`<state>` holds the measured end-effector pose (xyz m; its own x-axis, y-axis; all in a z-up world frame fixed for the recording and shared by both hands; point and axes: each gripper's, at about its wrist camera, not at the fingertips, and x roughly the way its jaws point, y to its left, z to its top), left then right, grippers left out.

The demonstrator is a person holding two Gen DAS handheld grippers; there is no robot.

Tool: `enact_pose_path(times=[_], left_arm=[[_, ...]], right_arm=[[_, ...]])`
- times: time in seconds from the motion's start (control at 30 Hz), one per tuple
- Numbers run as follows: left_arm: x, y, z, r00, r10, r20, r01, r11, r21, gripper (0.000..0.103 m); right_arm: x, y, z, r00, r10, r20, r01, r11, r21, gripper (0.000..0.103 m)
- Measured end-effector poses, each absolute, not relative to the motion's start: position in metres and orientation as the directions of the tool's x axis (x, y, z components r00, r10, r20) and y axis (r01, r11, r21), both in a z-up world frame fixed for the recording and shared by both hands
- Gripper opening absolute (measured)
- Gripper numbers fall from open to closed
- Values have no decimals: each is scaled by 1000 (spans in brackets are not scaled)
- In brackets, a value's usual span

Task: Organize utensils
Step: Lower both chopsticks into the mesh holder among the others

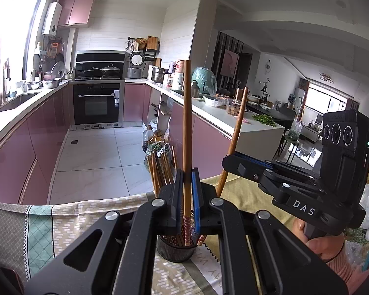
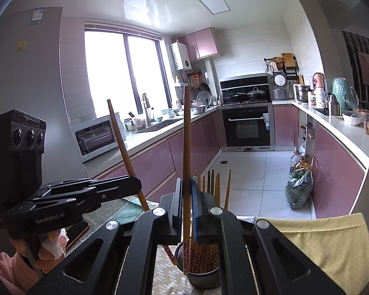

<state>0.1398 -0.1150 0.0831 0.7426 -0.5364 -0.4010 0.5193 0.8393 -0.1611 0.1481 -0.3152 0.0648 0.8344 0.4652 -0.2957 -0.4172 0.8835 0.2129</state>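
The left gripper (image 1: 187,184) has its fingers clamped on one wooden chopstick (image 1: 186,123), held nearly upright with its patterned lower end reaching down to the rim of a dark chopstick holder (image 1: 174,249). The right gripper (image 2: 186,191) likewise pinches a second chopstick (image 2: 186,142), also close to upright, its patterned tip dipping into the same holder. More chopsticks (image 2: 212,184) stand bunched inside, leaning toward the far side. The holder sits on a patterned cloth (image 1: 61,221) over the counter, near both grippers, with a yellow cloth (image 2: 332,241) to its right.
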Motion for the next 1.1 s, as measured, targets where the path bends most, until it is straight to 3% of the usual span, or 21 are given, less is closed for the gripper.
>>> enact_pose_path(times=[1.1], left_arm=[[165,-135,60,736,-496,-460,497,858,-129,7]], right_arm=[[175,-311,43,831,425,-358,-379,905,194,6]])
